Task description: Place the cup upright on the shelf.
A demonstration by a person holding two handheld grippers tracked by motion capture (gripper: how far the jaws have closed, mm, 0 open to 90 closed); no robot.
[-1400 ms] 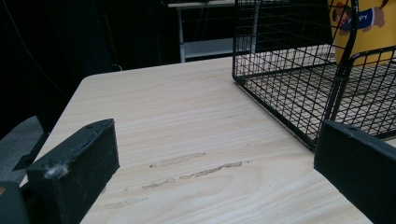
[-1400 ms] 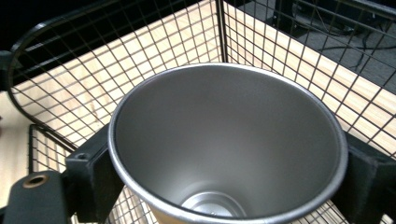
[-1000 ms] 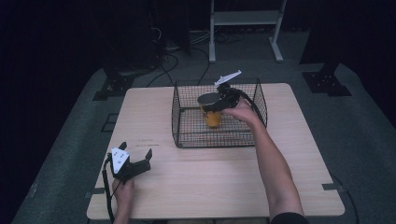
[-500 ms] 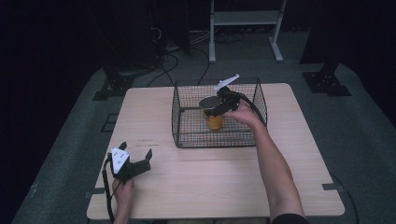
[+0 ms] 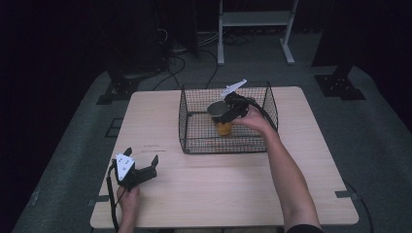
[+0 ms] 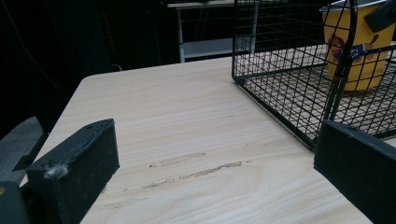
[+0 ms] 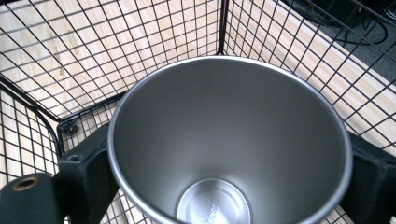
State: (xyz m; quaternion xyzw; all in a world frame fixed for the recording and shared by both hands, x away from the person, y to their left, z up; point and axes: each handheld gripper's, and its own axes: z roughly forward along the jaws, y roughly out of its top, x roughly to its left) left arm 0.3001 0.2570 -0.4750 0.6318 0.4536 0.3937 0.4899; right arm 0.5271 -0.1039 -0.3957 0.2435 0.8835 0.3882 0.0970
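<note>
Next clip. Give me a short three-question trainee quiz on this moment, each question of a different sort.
1. True or false: the yellow cup is inside the wire basket.
2. Which tongs grip the cup? A) left tongs B) right tongs C) neither
3. Fill in: the right gripper view looks down into the cup, whose inside is bare ____ with nothing in it.

Key
1. True; in the left gripper view it shows behind the basket mesh, though whether it rests on the floor is unclear.
2. B; a black jaw sits against each side of the cup. The left tongs rest open near the table's front left corner.
3. Metal.
</note>
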